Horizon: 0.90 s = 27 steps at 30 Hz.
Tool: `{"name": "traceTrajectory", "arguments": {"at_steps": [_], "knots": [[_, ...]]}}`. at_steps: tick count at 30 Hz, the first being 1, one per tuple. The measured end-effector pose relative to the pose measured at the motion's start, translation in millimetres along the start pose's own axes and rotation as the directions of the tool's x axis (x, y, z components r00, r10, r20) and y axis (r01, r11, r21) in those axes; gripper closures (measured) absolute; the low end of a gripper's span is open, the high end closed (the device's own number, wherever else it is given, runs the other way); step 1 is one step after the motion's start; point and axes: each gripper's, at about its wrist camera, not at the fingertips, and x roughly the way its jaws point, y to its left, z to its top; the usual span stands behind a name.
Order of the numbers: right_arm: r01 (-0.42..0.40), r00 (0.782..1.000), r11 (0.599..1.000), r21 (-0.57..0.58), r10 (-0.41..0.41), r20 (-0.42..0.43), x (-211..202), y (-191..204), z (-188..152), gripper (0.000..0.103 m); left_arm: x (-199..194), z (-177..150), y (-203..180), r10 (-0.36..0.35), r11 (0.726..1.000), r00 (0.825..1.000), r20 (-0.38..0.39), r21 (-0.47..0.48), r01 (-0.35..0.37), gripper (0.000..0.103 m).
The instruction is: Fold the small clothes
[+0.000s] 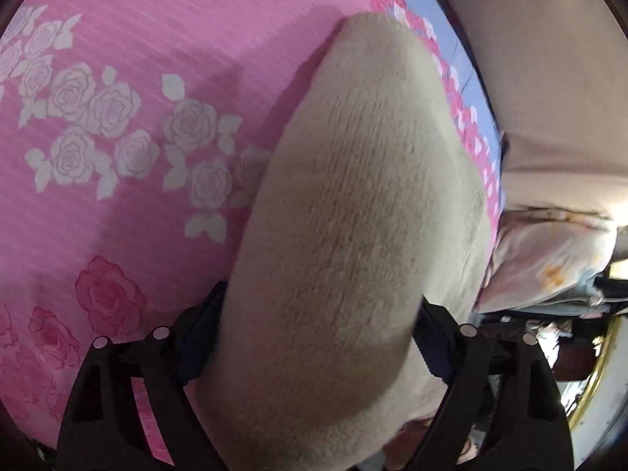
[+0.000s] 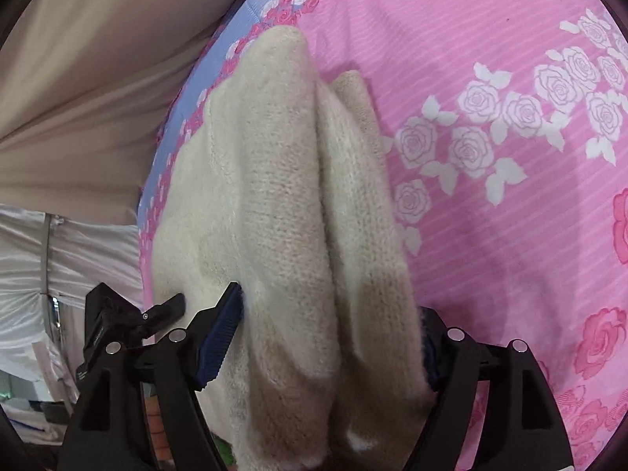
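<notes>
The left gripper (image 1: 314, 337) holds a thick fold of the cream knitted garment (image 1: 353, 196) between its two fingers; the cloth fills the whole gap, so the fingers are kept apart only by the bundle they clamp. Ahead of this gripper the garment runs forward as one smooth, rounded lobe, and its far end hangs above or rests on the pink bed sheet (image 1: 117, 59) with white roses; I cannot tell which.

The right gripper (image 2: 333, 337) also clamps the cream knitted garment (image 2: 274, 196), here as two layers with a deep crease between them. The blue pad of its left finger (image 2: 219, 337) presses into the knit, while the right finger is mostly hidden by cloth. In front of this gripper the garment reaches toward the blue floral border of the sheet (image 2: 251, 11). To its left a beige curtain or cover (image 2: 98, 78) hangs beside the bed. The other gripper's finger (image 2: 165, 308) shows just beside the left finger of the right gripper, so both hold the same end, close together.

I judge that a fold is in the middle: the garment is already doubled and held at one end by both grippers. The next move probably calls for lowering the doubled garment flat on the bed sheet, keeping the edges aligned, then letting both grippers release it without dragging the soft knit out of shape.
</notes>
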Motion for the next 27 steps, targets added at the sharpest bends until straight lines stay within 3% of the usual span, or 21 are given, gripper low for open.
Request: {"name": "traceTrajectory", "arguments": {"at_steps": [3,5,6,11,18,21,27], "knots": [[-0.005,1.000,0.999,-0.033,0.005,0.009,0,7,2,0.057,-2,1,-9,0.011,0.997,1.000,-0.011,0.078,-0.010,0.040],[0.018,0.999,0.998,-0.068,-0.016,0.039,-9,20,0,0.064,-8,-1,-16,0.003,0.994,1.000,-0.012,0.108,-0.002,0.053],[0.023,0.998,0.996,-0.081,-0.019,0.053,-16,25,0,0.067,-14,-1,-21,-0.005,0.993,1.000,-0.007,0.121,0.006,0.054],[-0.001,0.987,0.987,-0.159,0.027,0.161,-64,74,-5,0.071,-56,-5,-56,-0.092,0.970,0.995,0.028,0.230,0.083,0.057],[-0.055,0.957,0.942,-0.330,0.144,0.252,-110,171,5,0.071,-155,2,-95,-0.232,0.911,0.966,0.119,0.374,0.173,0.056],[-0.096,0.942,0.910,-0.403,0.213,0.258,-109,220,5,0.071,-200,13,-100,-0.261,0.892,0.948,0.181,0.422,0.165,0.056],[-0.136,0.927,0.862,-0.488,0.284,0.243,-89,287,1,0.071,-273,27,-98,-0.238,0.867,0.918,0.316,0.496,0.055,0.056]]}}
